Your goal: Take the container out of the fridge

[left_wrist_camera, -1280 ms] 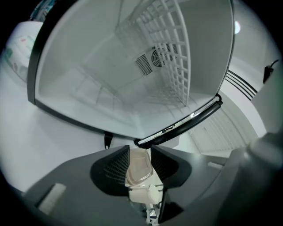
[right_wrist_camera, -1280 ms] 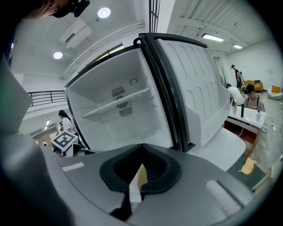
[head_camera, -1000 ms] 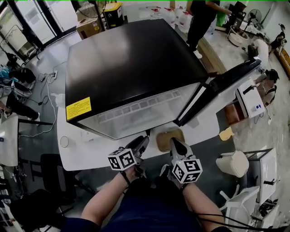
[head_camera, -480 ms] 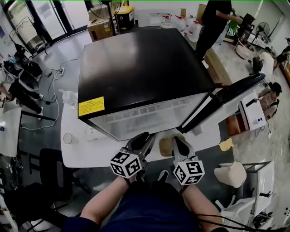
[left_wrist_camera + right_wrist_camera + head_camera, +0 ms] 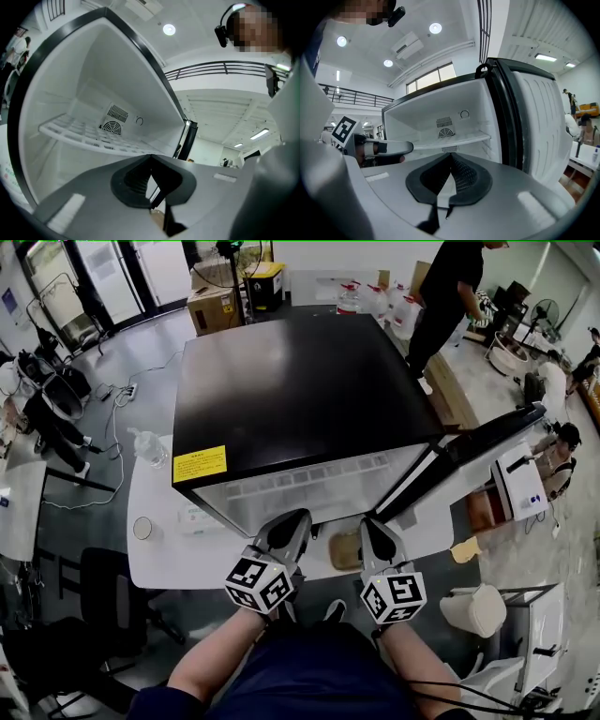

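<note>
A shallow tan container (image 5: 344, 550) sits on the white table (image 5: 173, 554), just in front of the open black-topped fridge (image 5: 300, 381) and between the two grippers. The left gripper (image 5: 292, 519) has just closed its jaws together on nothing. The right gripper (image 5: 375, 526) also has its jaws pressed together, empty.

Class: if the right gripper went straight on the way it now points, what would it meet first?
Probably the shelf in the fridge, or the back wall just beneath it. The right gripper, jaws shut, points into the open fridge, its tip lined up just under the shelf. Nothing nearer shows, but depth is unclear.
</note>
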{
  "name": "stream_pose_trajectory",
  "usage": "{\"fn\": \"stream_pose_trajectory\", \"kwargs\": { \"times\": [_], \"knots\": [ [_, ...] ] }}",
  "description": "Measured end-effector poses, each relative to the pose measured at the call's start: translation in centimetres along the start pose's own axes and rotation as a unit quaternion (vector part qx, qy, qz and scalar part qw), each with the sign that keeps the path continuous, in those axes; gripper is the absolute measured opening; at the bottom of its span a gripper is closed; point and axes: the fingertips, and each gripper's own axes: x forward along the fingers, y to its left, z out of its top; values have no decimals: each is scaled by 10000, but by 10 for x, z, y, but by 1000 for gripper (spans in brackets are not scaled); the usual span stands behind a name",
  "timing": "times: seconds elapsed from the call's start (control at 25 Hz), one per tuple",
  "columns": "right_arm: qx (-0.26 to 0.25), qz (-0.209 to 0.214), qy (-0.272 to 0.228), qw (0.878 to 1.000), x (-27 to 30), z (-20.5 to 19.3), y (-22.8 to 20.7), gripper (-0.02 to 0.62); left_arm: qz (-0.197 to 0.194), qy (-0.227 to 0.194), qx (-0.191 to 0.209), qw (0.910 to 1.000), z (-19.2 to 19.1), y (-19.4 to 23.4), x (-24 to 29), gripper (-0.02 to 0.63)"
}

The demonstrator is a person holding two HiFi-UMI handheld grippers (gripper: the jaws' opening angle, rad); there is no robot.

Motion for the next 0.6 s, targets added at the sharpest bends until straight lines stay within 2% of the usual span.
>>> {"fn": "stream_pose_trajectory", "kwargs": {
  "times": [0.28, 0.6],
  "knots": [
    [-243, 68, -160, 9996, 5, 15, 9, 6, -126, -253, 855, 9959, 25, -22, 0, 3],
    [-552, 112, -340, 9978, 1, 29, 20, 6, -131, -312, 1066, 9937, 31, -24, -3, 3]
  ]
}}
